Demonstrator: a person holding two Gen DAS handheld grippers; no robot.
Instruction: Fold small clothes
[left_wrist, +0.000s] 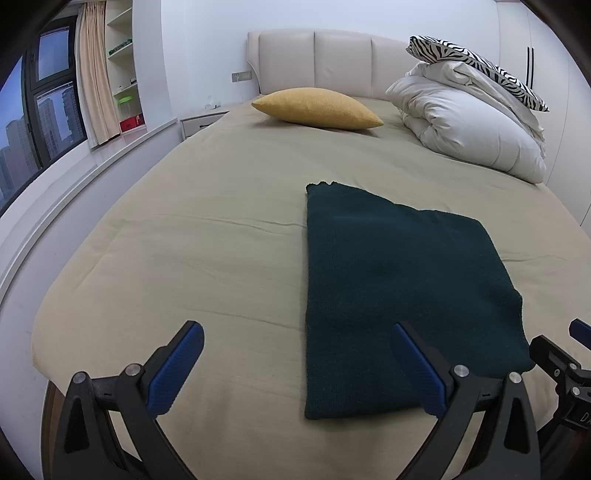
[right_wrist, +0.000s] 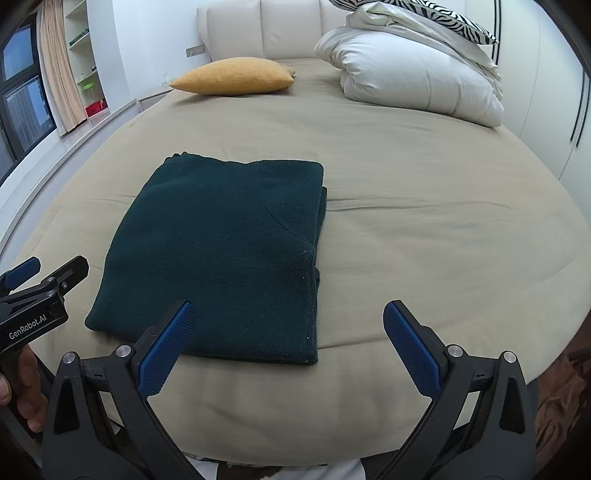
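Note:
A dark green garment (left_wrist: 391, 291) (right_wrist: 225, 251) lies folded into a flat rectangle on the beige bed sheet (left_wrist: 207, 266) (right_wrist: 424, 251), near the foot edge. My left gripper (left_wrist: 297, 332) hovers open over the garment's near left corner, nothing between its blue pads. My right gripper (right_wrist: 288, 314) is open too, held above the garment's near right corner, and its black body shows at the right edge of the left wrist view (left_wrist: 565, 362). The left gripper's body (right_wrist: 33, 295) appears at the left of the right wrist view, with a hand (right_wrist: 22, 387) on it.
A mustard cushion (left_wrist: 317, 109) (right_wrist: 236, 75) lies near the padded headboard (left_wrist: 325, 62). A bundled white duvet with a zebra-print pillow (left_wrist: 476, 110) (right_wrist: 413, 66) sits at the far right. A window ledge and shelves (left_wrist: 122, 70) run along the left.

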